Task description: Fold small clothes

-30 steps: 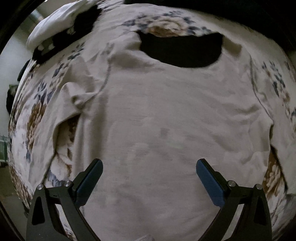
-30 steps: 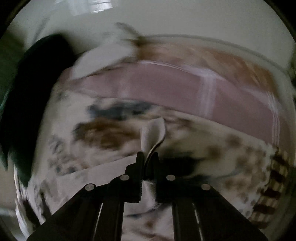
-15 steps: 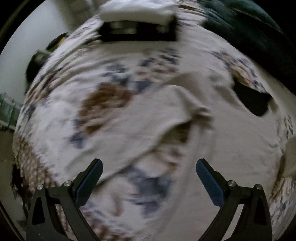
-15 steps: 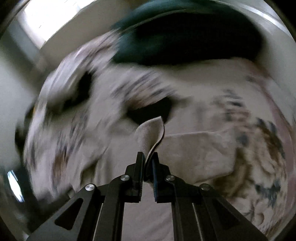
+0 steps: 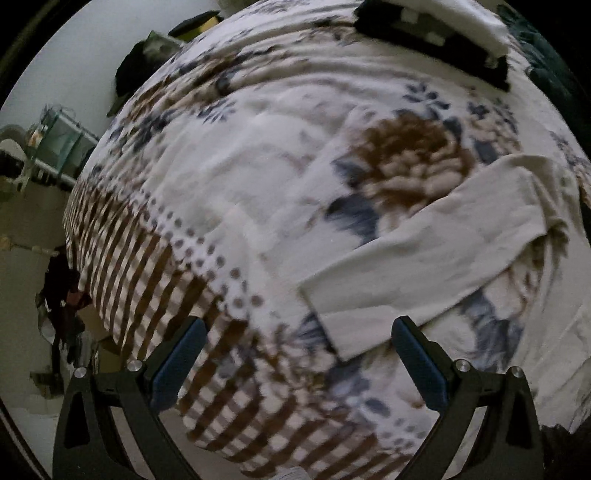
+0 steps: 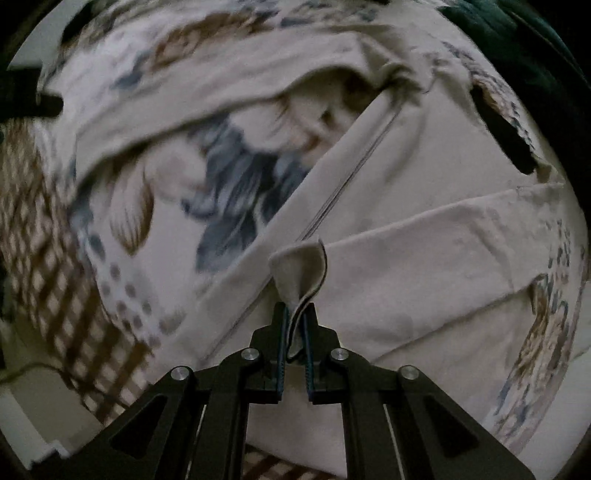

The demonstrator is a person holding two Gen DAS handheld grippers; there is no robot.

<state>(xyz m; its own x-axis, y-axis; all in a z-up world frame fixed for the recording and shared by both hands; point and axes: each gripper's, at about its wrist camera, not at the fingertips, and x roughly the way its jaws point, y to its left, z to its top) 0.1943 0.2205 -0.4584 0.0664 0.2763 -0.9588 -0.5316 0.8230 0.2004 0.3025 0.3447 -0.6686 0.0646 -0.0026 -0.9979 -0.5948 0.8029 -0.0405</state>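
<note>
The bedspread [image 5: 229, 206], floral in its middle with a brown checked border along its near edge, carries the work. The cream shirt [image 6: 424, 258] lies spread on it, body toward the bedspread's right side. One sleeve [image 5: 424, 258] extends flat toward the near edge, its cuff end just short of the checked border. A stack of folded clothes [image 5: 436, 33] sits at the far edge.

Right gripper [image 6: 295, 325]: jaws closed almost fully, clamping a doubled fold of the shirt's fabric that stands up between the pads. A strip of cloth, apparently the other sleeve, lies across the shirt body.

Left gripper [image 5: 295, 354]: jaws wide apart, holding nothing, hovering above the sleeve's cuff end.

Step in hand, as judged: fold both sleeves inward over the body.

1. Keep the right-hand grip low and carry the held cloth across without dragging the body out of shape.
2. Lower the left gripper onto the cuff corner and pinch cloth only, not the bedspread beneath.
3. Lay each sleeve flat before release; smooth wrinkles so later folds stay square.
</note>
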